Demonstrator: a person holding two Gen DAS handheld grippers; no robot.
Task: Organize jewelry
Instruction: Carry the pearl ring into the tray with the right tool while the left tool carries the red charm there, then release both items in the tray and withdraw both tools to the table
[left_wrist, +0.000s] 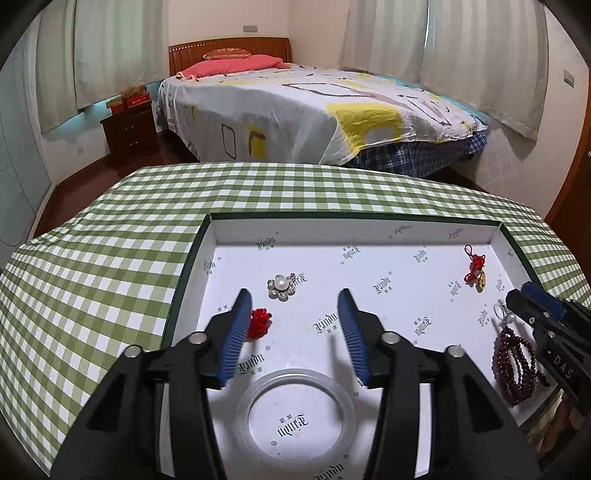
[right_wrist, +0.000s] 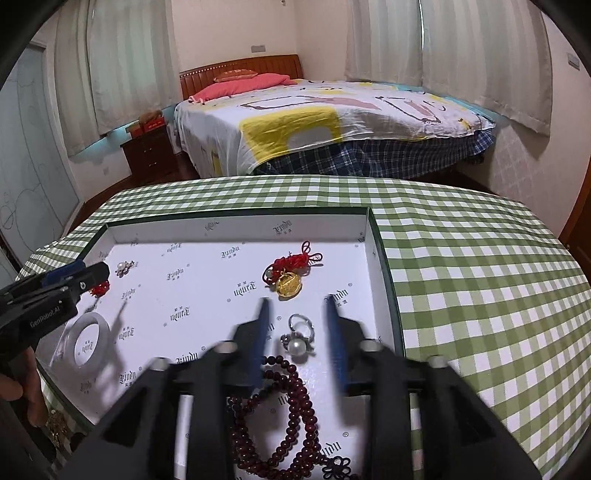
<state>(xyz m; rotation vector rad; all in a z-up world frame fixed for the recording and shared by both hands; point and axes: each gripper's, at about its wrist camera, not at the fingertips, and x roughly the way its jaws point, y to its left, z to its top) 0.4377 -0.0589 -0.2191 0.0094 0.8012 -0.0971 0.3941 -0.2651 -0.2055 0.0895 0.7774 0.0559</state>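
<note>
Now both tongs, left (left_wrist: 293, 325) and right (right_wrist: 297, 325), gape empty above the tray (left_wrist: 354, 227).

Jewelry pieces (right_wrist: 289, 284) scattered in white-lined tray (right_wrist: 236, 229)

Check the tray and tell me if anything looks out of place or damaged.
Nothing looks damaged or spilled. All pieces lie loose inside the white tray: pearl flower brooch, small red ornament, clear bangle, red-knot gold charm, pearl ring. Only the dark red bead strand sprawls in untidy loops near the front edge.
</note>
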